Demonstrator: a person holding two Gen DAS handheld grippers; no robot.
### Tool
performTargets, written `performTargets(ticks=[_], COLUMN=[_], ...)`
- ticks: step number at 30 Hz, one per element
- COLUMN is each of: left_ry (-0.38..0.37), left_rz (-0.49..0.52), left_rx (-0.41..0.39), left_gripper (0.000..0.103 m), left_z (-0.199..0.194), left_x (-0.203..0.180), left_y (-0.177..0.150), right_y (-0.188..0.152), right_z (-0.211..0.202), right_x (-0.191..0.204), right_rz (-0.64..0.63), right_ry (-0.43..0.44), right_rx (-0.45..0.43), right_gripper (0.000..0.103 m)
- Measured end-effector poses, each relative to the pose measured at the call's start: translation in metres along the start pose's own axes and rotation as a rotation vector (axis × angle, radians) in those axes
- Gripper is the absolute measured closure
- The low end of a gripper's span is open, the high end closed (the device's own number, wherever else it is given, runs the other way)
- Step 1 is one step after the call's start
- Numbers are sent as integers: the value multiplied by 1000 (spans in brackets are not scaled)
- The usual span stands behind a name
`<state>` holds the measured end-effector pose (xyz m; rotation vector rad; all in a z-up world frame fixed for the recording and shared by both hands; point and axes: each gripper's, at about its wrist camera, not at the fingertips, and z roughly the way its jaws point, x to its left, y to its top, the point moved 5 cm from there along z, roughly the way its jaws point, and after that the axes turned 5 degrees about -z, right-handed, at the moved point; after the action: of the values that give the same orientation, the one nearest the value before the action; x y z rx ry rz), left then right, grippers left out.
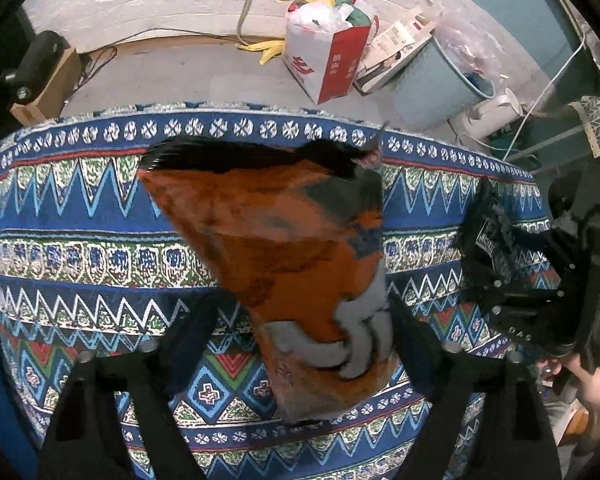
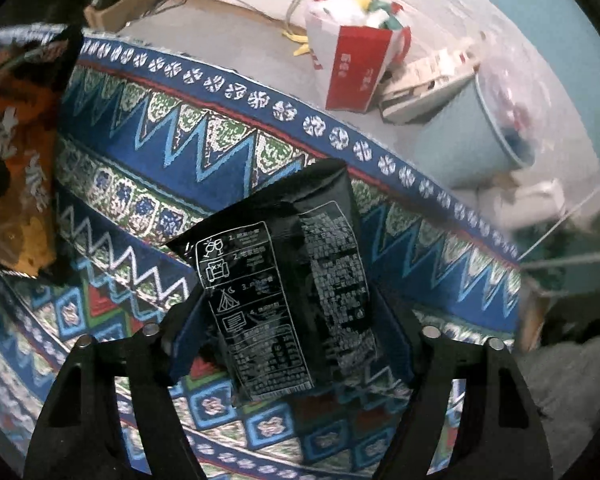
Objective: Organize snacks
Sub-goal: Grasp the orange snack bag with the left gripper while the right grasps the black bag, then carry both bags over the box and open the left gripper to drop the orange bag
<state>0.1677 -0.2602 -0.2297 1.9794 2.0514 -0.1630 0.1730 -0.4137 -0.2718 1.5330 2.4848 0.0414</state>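
Between my left gripper's [image 1: 300, 332] matt black plastic jaws sits an orange snack bag [image 1: 284, 248] of crinkled film with a dull sheen, over a woven tablecloth [image 1: 80, 216] whose patterned weave looks coarse and matt. My right gripper [image 2: 292, 344], the same matt black plastic studded with small bright metal pins, frames a black snack packet [image 2: 292, 280] of glossy, wrinkled foil-like film printed in white. Beyond the jaws stand a smooth paper carrier bag [image 2: 356, 68] in red and white and a pale blue bin [image 2: 468, 140] of smooth plastic.
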Motion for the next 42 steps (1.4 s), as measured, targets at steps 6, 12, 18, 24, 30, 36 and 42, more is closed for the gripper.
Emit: performTargets(ticks=[6, 12, 18, 24, 30, 36, 42], left_ry=[-14, 35, 57, 61, 73, 74, 91], left_rz=[72, 101, 118, 133, 144, 142, 152], left_rx=[-4, -26, -56, -97, -140, -192, -227], left_gripper=[46, 53, 54, 54, 54, 54, 54], left_z=[-4, -18, -37, -66, -99, -138, -173], left_x=[2, 17, 34, 53, 75, 96, 111], left_y=[-11, -18, -25, -32, -41, -48, -52], right_y=[-5, -4, -2, 0, 6, 22, 36], right_z=[-2, -14, -39, -66, -96, -133, -160], right_x=[5, 20, 36, 54, 79, 108, 130], right_rz=[109, 187, 271, 349, 381, 381, 367], right_ry=[71, 127, 153, 156, 174, 204, 213], right_rx=[-21, -37, -46, -66, -120, -205, -252], right_gripper=[38, 39, 39, 38, 38, 38, 38])
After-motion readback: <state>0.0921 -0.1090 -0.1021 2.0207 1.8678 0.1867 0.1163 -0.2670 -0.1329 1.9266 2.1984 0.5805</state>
